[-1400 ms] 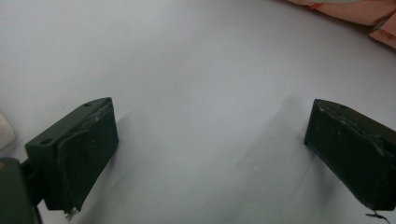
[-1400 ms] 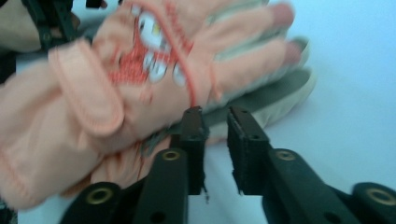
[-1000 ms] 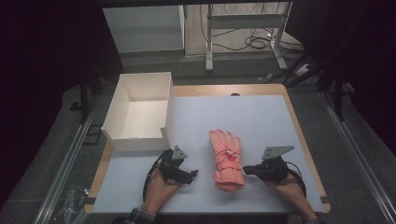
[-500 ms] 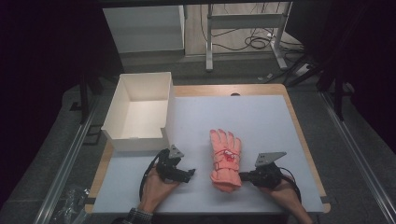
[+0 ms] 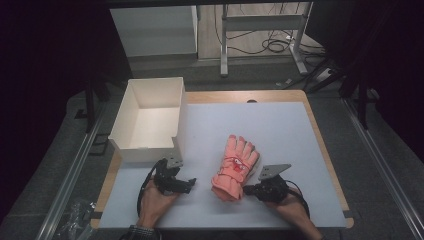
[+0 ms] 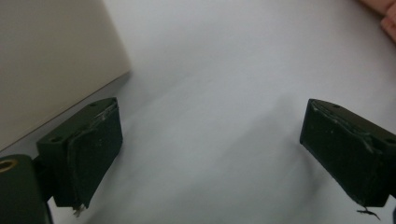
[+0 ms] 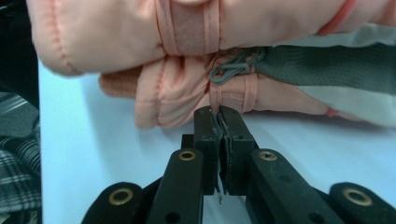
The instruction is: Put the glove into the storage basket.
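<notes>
A pair of salmon-pink gloves (image 5: 235,167) lies stacked on the white mat, fingers pointing away, cuffs toward the person. My right gripper (image 5: 246,190) is at the cuffs from the right. In the right gripper view it (image 7: 218,116) is shut, jaws pressed together, tips against the lower glove's cuff (image 7: 187,100) just under a grey clip (image 7: 233,70); no fabric is visible between the pads. My left gripper (image 5: 189,184) is left of the gloves, low over the mat. It (image 6: 210,154) is open; its jaws have just been closing a little, with nothing between them.
An open white cardboard box (image 5: 145,150) stands at the left rear of the mat, its wall (image 6: 46,60) close beside my left gripper. The wooden table edge (image 5: 325,150) borders the mat. Table legs and cables are on the floor beyond.
My right gripper has slid left and down to the glove cuffs. My left gripper has shifted a little to the left, nearer the box.
</notes>
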